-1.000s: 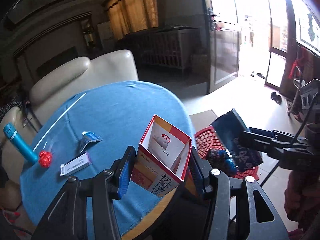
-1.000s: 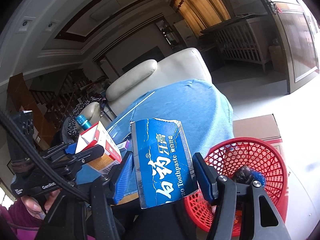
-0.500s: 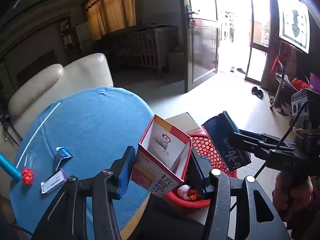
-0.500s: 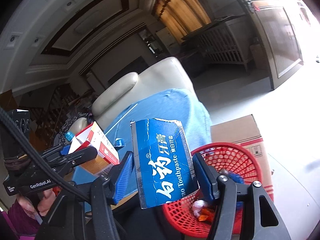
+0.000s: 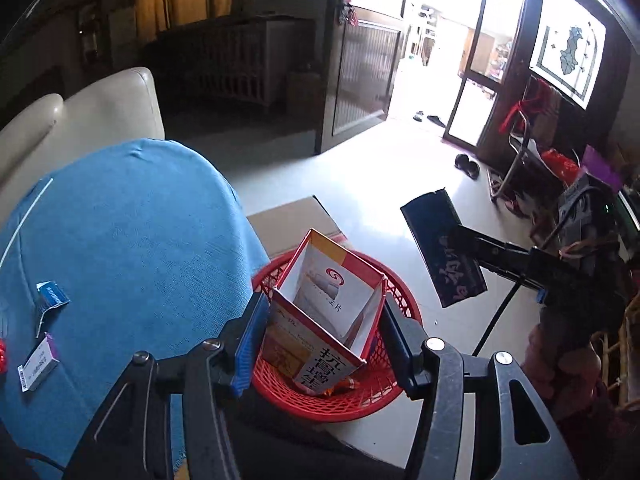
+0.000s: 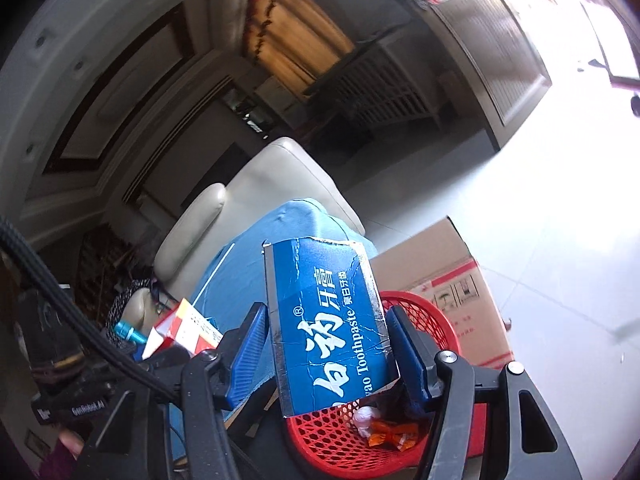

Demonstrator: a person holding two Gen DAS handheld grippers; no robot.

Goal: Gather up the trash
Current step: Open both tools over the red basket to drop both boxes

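My left gripper (image 5: 324, 340) is shut on an open red-and-white carton (image 5: 320, 320) and holds it right over the red mesh basket (image 5: 360, 400). My right gripper (image 6: 326, 356) is shut on a flattened blue toothpaste box (image 6: 328, 320), held above the basket (image 6: 424, 320), which has wrappers inside. From the left wrist view the toothpaste box (image 5: 444, 256) hangs to the right of the basket, over the floor. A blue wrapper (image 5: 50, 296) and a small white-and-purple box (image 5: 38, 364) lie on the blue tablecloth (image 5: 120, 240).
A cardboard box (image 6: 452, 280) stands behind the basket. A cream sofa (image 5: 80, 120) is behind the round table. A teal bottle (image 6: 130, 332) shows at the left. Pale floor tiles run to an open doorway (image 5: 436, 60).
Both grippers swung from above the table to the basket. The carton now sits over the basket's middle; the toothpaste box has moved further right and up. Both still grip.
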